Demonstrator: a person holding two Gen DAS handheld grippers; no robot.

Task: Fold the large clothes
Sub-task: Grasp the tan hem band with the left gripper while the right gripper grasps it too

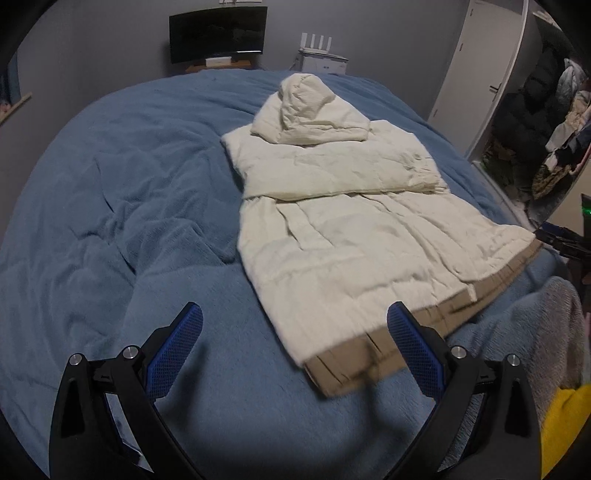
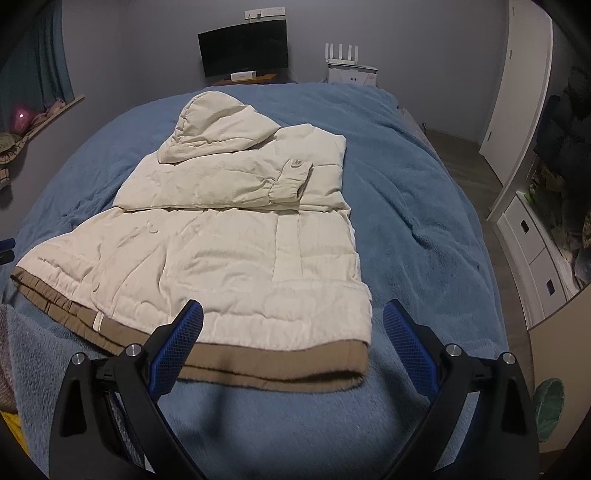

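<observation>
Cream padded coat (image 1: 343, 236) lies spread flat on the blue blanket (image 1: 129, 206) that covers the bed, its hood (image 1: 314, 110) at the far end toward the dark monitor (image 1: 218, 35) and its hem, with a tan lining (image 1: 369, 363) showing beneath, at the near end. Both sleeves are folded in across the chest of the coat, and one cuff (image 2: 290, 181) with a small patch rests on top in the right wrist view. The left claw (image 1: 295, 350) hangs just off the coat's near hem, spread wide with nothing between its blue pads (image 1: 173, 354); the coat's near left corner sits between the two fingers in that view, closer to the right-hand finger, which overlaps the tan edge. The right claw (image 2: 293, 350) is likewise wide open and empty, held at the coat's near right corner, with its left-hand finger over the cream hem and its right-hand finger over bare blanket beside the coat. Whether either claw touches the fabric cannot be told. Beyond the coat's hood, next to the monitor, a white router (image 2: 341, 51) stands on a box, and a white wardrobe (image 2: 517, 81) stands off to the coat's right.
</observation>
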